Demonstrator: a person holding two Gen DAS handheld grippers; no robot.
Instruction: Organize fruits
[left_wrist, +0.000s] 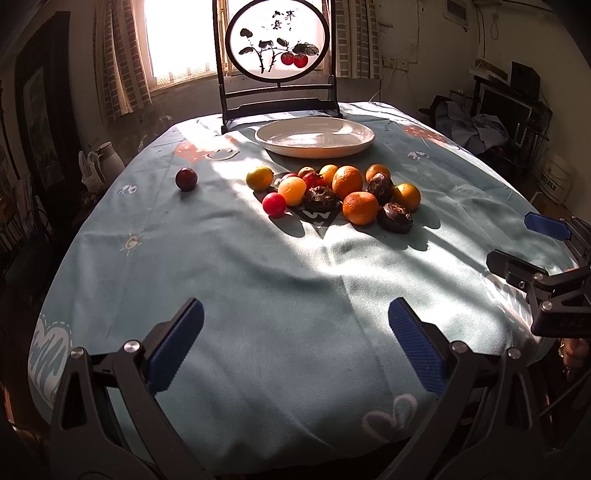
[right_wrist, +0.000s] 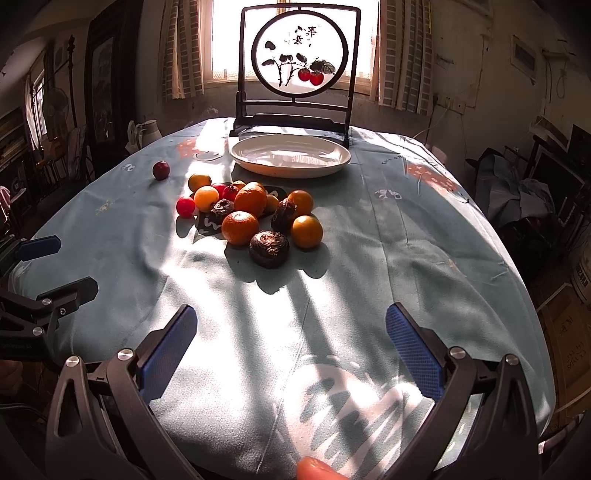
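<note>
Your left gripper (left_wrist: 295, 343) and right gripper (right_wrist: 291, 343) both hover at the near edge of the counter (left_wrist: 258, 288) with their fingers spread wide and nothing between them. The fruit pile (right_wrist: 255, 218) sits mid-counter, just near of the empty white plate (right_wrist: 290, 155), and one dark plum (left_wrist: 186, 179) lies alone, well apart to the left.

The oranges (left_wrist: 360, 208) look firm and fairly weighty, with a pebbled skin that should hold against the ribbed pads; take them across the widest part. The small red fruit (left_wrist: 274, 204) at the pile's left edge looks smooth and glossy, so it will likely roll or squirt out if you pinch off-centre; close gently at its equator. The dark wrinkled fruits (right_wrist: 269, 248) appear tougher-skinned and flatter, so grip them by the sides, not top and bottom.

The pieces touch one another, so lifting one from the middle may set its neighbours rolling on the soft, creased cloth. You would do best starting with the outer ones: the nearest dark fruit, or the lone plum.
</note>
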